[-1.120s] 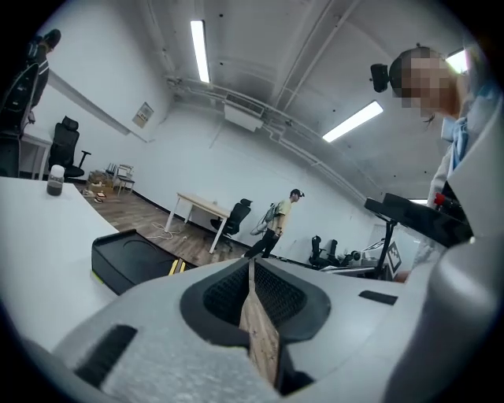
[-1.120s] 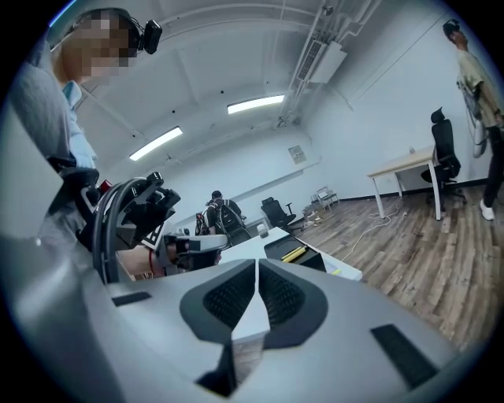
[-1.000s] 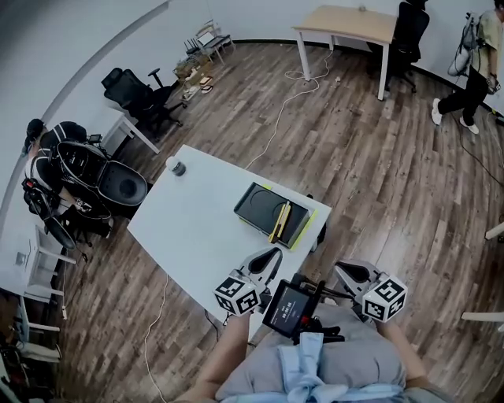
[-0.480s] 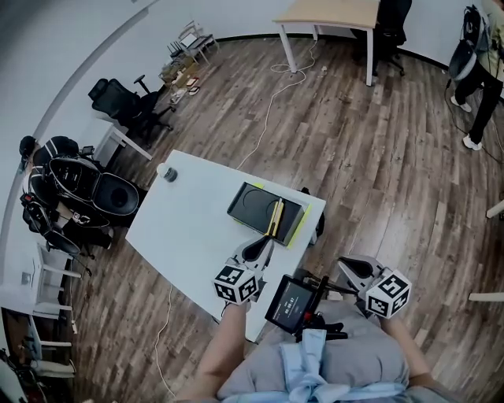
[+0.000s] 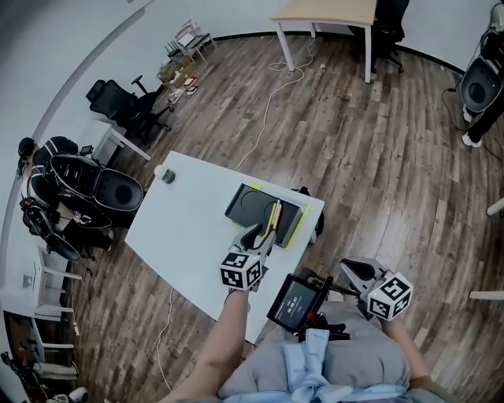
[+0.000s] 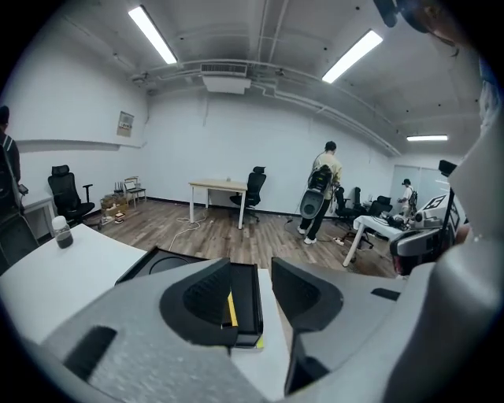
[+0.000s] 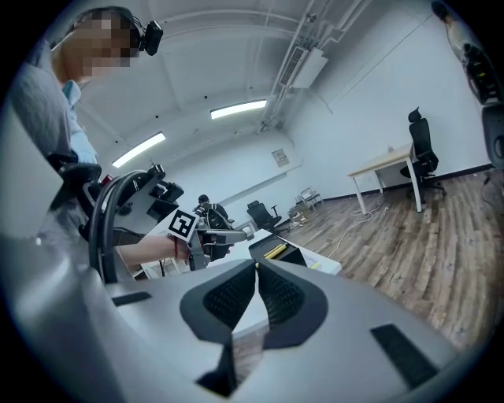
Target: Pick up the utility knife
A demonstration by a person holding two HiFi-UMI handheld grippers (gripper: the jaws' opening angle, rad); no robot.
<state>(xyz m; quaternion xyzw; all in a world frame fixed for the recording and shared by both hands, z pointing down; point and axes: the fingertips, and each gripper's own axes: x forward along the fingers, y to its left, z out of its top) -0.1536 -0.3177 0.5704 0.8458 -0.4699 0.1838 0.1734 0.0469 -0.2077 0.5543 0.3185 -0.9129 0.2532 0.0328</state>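
The yellow utility knife [image 5: 274, 218] lies on a black cutting mat [image 5: 250, 206] near the white table's [image 5: 189, 228] right end. My left gripper [image 5: 257, 234] hovers at the mat's near edge, pointing at the knife. Its jaws have just been opening and now stand open with nothing pressed between them. In the left gripper view the knife [image 6: 231, 308] shows just ahead, partly behind the left jaw of my left gripper [image 6: 264, 293]. My right gripper [image 5: 356, 273] stays off the table near my body, shut [image 7: 256, 269] and empty. From its view the knife [image 7: 276, 250] lies beyond the left gripper [image 7: 206, 236].
A small jar [image 5: 166, 174] stands at the table's far left corner. A screen device [image 5: 295, 303] hangs at my chest between the grippers. Office chairs [image 5: 118, 98] and bags crowd the left side; a wooden desk [image 5: 327, 12] stands far back.
My left gripper has moved forward over the table to the mat's edge and its jaws have opened. The right gripper has stayed put.
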